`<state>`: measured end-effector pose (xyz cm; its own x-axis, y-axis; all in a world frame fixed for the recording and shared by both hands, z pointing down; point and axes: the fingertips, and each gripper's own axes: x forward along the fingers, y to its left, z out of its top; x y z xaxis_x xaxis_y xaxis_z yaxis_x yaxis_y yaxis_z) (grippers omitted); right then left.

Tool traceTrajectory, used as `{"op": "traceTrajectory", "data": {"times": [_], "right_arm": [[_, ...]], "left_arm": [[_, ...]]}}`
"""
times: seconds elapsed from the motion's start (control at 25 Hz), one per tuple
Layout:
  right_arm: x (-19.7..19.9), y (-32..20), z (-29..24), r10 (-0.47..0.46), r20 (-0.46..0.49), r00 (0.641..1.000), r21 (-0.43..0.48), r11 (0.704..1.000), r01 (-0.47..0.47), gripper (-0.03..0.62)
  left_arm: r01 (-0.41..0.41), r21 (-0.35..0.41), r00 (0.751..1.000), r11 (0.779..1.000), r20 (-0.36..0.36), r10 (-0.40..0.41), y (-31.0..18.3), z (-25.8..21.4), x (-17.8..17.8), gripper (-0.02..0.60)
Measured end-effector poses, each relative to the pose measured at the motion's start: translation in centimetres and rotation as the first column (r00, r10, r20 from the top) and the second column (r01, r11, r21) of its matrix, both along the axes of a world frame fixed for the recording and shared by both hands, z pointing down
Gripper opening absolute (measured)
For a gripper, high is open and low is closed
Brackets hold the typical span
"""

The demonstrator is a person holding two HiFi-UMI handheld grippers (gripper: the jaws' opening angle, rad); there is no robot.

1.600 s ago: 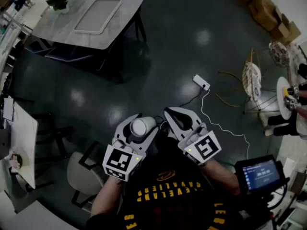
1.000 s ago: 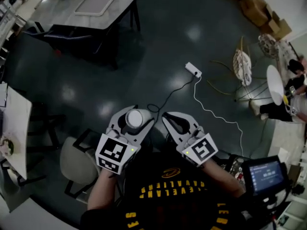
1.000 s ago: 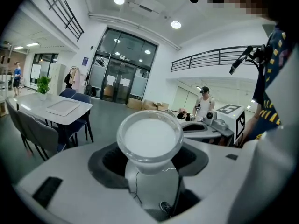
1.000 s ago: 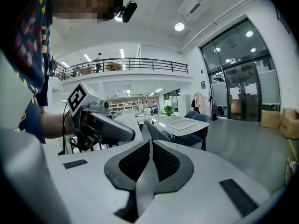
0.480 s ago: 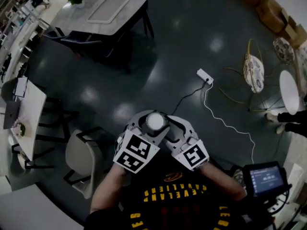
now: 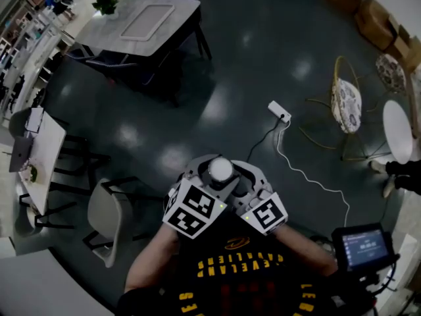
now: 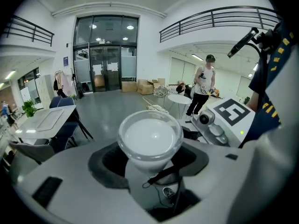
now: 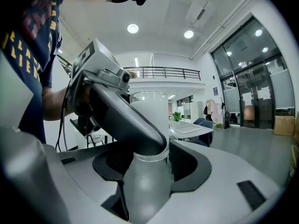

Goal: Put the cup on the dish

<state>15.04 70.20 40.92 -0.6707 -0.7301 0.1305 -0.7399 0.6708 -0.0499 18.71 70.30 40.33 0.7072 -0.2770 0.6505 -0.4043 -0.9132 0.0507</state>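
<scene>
L tongs (image 6: 212, 165) clamp cup (image 6: 221, 170); R tongs (image 6: 247, 173), just opened wide, straddle it alongside.

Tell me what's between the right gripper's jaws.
The cup, held by the left gripper, one of whose jaws crosses it. The right gripper's jaws have just been opening around it, per the right gripper view.

The person is holding both grippers close together, just in front of the chest. The left gripper (image 6: 212, 166) is gripping the white cup (image 6: 220, 170), and the right gripper (image 6: 245, 175) is sitting just beside it on the right with its jaws standing apart. On the dark floor farther off, a power strip (image 6: 279, 112) is trailing a white cable (image 6: 277, 140). 1 white chair (image 6: 105, 219) is standing near left. A table (image 6: 105, 38) at far left is carrying a tray (image 6: 143, 20) and a plant (image 6: 105, 3).
</scene>
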Motion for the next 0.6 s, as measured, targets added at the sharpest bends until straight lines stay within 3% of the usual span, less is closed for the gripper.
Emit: {"op": "traceTrajectory", "data": {"times": [0.32,0.6], "right_arm": [[1.6,-0.4,0.4,-0.009,0.047,0.999,-0.028,1.0,0.011,0.225],[-1.3,-3.6,0.2,-0.025,0.055,0.998,-0.027,0.999,0.026,0.225]], "left_arm": [[0.08,0.032,0.993,0.996,-0.087,-0.077,-0.8,-0.6,1.9,0.259],[0.171,0.069,0.968,0.983,-0.198,-0.154,-4.6,-1.5,-1.0,0.259]]}}
